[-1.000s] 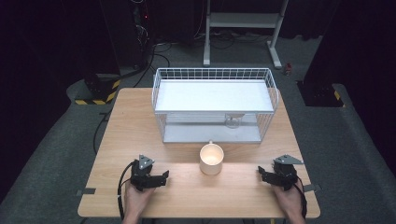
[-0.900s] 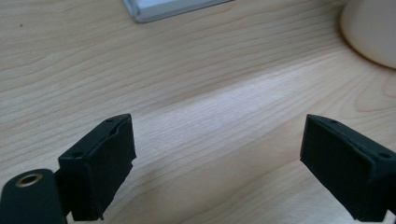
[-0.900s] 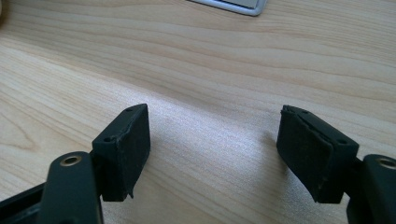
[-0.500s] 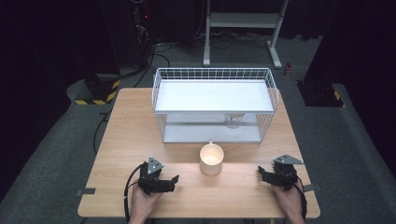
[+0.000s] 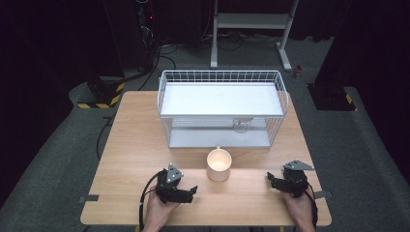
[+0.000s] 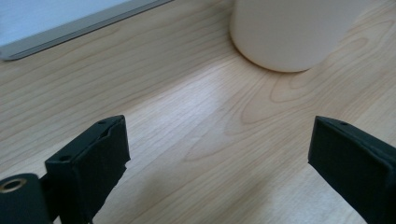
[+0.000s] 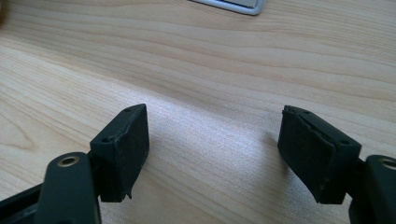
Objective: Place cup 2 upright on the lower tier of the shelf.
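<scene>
While the mug [image 5: 219, 165] stands on the table [image 5: 130, 145] just in front of the wire basket [image 5: 221, 108], my left gripper [image 5: 189, 192] sits near the mug's left, closer than a second ago, when it lay further left. Its jaws have just been opening and gape wide with only bare wood between them; in the left gripper view the mug [image 6: 294, 32] rises just ahead. Well to the mug's right, my right gripper [image 5: 270, 180] rests unmoved, jaws apart, empty.
</scene>
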The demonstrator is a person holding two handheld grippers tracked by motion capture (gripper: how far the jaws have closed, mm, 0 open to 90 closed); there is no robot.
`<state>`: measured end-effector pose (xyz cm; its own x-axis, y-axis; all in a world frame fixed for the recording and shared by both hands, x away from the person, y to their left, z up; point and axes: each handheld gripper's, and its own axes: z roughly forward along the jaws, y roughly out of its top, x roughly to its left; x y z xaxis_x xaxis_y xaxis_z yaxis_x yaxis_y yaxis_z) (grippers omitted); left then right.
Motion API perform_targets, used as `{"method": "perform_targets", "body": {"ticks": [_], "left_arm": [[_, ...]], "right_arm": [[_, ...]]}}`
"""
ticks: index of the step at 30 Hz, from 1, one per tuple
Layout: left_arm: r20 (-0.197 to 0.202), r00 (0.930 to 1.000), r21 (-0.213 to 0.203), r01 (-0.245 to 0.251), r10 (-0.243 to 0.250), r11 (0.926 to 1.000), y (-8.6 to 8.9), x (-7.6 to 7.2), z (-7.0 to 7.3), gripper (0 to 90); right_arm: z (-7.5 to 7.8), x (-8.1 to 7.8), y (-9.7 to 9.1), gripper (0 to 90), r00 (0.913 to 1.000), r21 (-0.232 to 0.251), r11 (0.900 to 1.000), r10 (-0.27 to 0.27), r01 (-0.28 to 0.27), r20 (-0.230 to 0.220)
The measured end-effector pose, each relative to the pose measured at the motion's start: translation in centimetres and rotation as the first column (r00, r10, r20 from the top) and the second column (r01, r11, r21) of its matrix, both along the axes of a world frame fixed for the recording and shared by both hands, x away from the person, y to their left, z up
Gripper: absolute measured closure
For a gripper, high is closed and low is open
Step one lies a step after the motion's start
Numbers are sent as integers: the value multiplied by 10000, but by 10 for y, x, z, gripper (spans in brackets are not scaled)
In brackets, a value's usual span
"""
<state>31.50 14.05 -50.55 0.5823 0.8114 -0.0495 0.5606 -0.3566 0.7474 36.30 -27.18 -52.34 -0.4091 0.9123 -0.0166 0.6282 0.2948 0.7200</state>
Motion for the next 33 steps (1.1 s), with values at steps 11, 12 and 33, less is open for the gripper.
{"method": "perform_targets", "body": {"ticks": [11,12,33], "left_arm": [[80,9988,28,477,-477,9989,-18,-1,1,48],[71,9987,32,502,-502,9987,-20,-1,0,46],[67,9943,274,1064,-1067,9939,-58,20,8,24]], "right_arm": [[0,0,0,226,10000,-1,10000,-50,50,-39],[0,0,0,226,10000,-6,10000,-47,47,-36],[0,0,0,226,10000,-18,10000,-28,28,-21]]}}
